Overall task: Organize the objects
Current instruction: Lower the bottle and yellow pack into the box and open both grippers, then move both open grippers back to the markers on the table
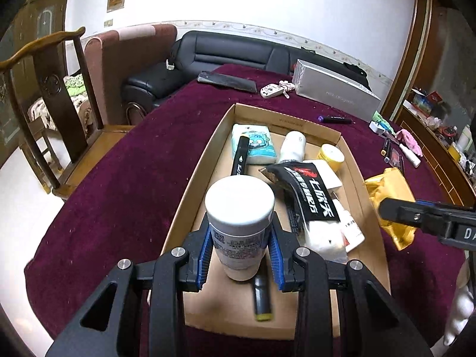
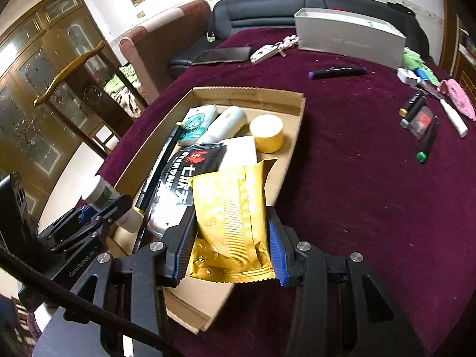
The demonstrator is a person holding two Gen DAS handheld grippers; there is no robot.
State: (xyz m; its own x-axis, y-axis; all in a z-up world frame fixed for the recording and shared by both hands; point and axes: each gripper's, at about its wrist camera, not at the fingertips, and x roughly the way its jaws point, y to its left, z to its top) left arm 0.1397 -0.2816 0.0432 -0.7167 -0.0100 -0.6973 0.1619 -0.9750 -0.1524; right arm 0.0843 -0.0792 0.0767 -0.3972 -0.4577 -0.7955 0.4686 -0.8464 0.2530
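Observation:
My left gripper (image 1: 241, 238) is shut on a white-capped white bottle (image 1: 239, 205), held upright over the near end of a shallow cardboard tray (image 1: 196, 184). In the tray lie a black marker (image 1: 239, 154), a tissue pack (image 1: 258, 145), a white bottle on its side (image 1: 293, 148), a yellow jar (image 1: 330, 156), a black sachet (image 1: 309, 196) and a yellow-tipped marker (image 1: 261, 300). My right gripper (image 2: 229, 238) is shut on a gold foil packet (image 2: 229, 196) above the tray's near right part (image 2: 294, 136). In the right wrist view the left gripper (image 2: 101, 208) shows at the tray's left edge.
On the maroon tablecloth beyond the tray sit a silver box (image 1: 333, 89), a purple-capped black marker (image 1: 336, 119), a key fob (image 1: 272, 90) and a flat black item (image 1: 226, 80). Several pens and small things (image 2: 422, 125) lie at the right. A wooden chair (image 1: 44, 104) stands left.

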